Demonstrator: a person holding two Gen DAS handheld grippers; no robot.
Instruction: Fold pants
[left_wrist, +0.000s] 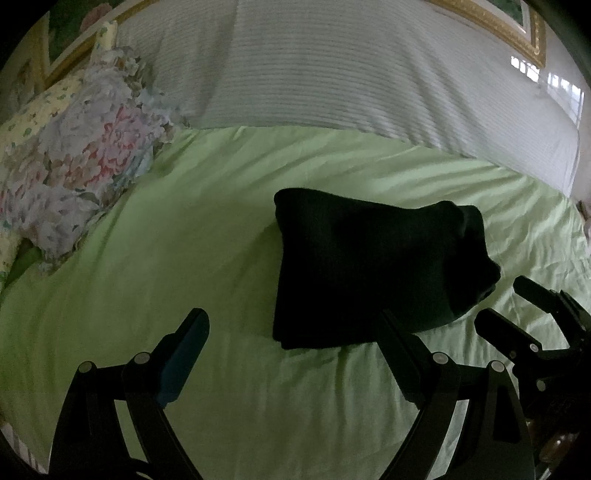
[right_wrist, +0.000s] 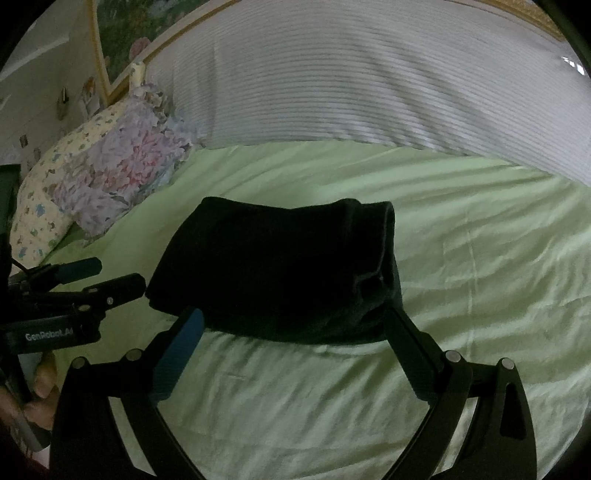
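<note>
A light green bedsheet (left_wrist: 207, 229) is covering the bed, wrinkling toward the right. A white striped blanket (left_wrist: 332, 74) is lying across its far side, and floral pillows (left_wrist: 85, 162) are piling up at the far left below a gold picture frame (left_wrist: 517, 29) on the wall.

The black pants (left_wrist: 354, 266) are sitting folded into a compact stack in the middle of the sheet; their dark fabric is hiding most seams and layers, and the fisheye rim is cutting off the room's edges.

The left tool (left_wrist: 291, 347) is hanging spread wide at the stack's near edge, gripping nothing. The right tool (right_wrist: 295, 339) is likewise gaping just before the pants' near edge, empty; whether its fingertips are touching the cloth is unclear.
</note>
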